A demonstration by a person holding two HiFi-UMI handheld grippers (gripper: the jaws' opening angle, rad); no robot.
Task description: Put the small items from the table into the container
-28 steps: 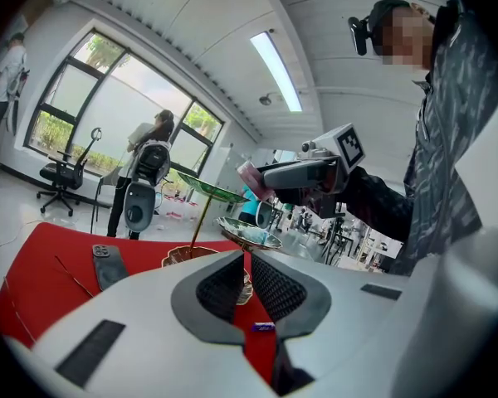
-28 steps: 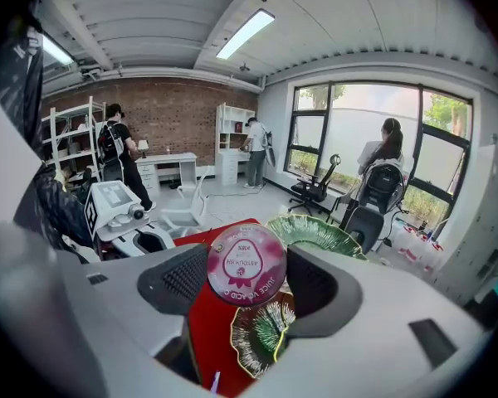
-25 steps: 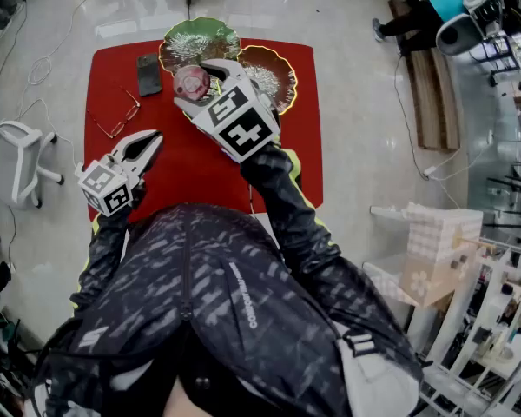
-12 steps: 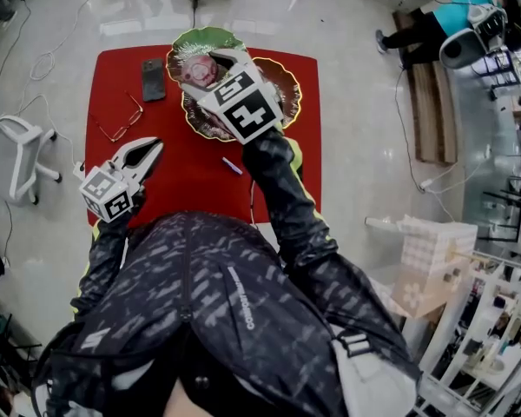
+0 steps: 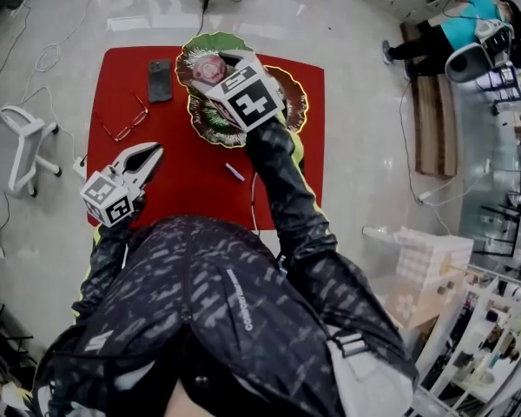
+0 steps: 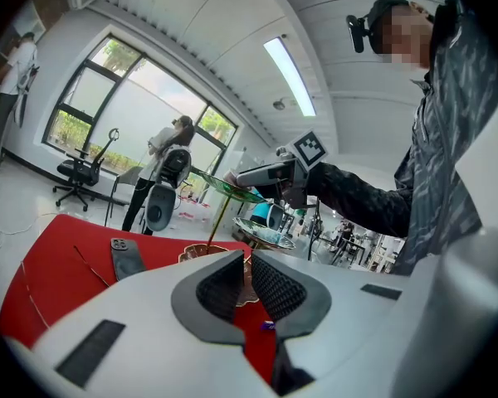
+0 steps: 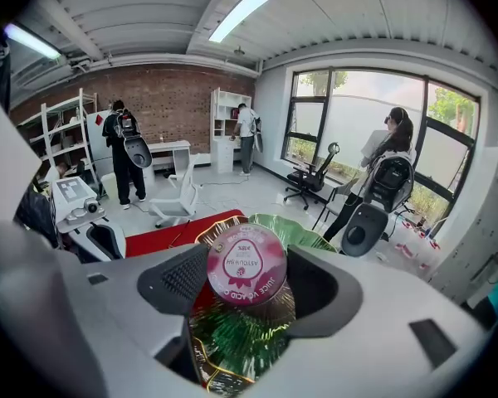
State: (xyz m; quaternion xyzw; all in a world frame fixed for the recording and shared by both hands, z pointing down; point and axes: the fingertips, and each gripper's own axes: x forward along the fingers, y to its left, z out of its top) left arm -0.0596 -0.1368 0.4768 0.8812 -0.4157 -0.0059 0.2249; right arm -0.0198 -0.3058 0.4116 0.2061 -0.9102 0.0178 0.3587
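The red worktop [image 5: 182, 181] stands alone on a pale floor, with all four edges free. A white chair [image 5: 22, 146] stands off its left edge.

At the far edge rises a tiered dish stand [image 5: 210, 124]. Its green top dish [image 5: 195, 46] sits above gold-rimmed lower dishes [image 5: 293, 102].

The right hand-held gripper [image 5: 219, 69] reaches out over the green top dish. Its jaws are clamped on a round pink-lidded cup [image 5: 212, 64]. In the right gripper view the cup [image 7: 246, 264] sits between the pads, lid facing the camera, with green dish directly below.

The left hand-held gripper [image 5: 146, 156] hangs over the near-left part of the worktop, its marker cube out past the left edge. Its jaws stand a narrow gap apart with nothing between them [image 6: 247, 276].

A dark phone [image 5: 160, 80] lies at the far left, just beside the stand. A pair of glasses [image 5: 122, 127] lies nearer, between the phone and the left gripper. A small purple item [image 5: 234, 173] lies near the middle, beside the right sleeve. The red surface between the glasses and the purple item is bare.

A second ago the cup was held over the near side of the stand, between the dishes; it now sits farther out, over the top dish. The purple item was hidden under the arm then. The left gripper has kept its place.
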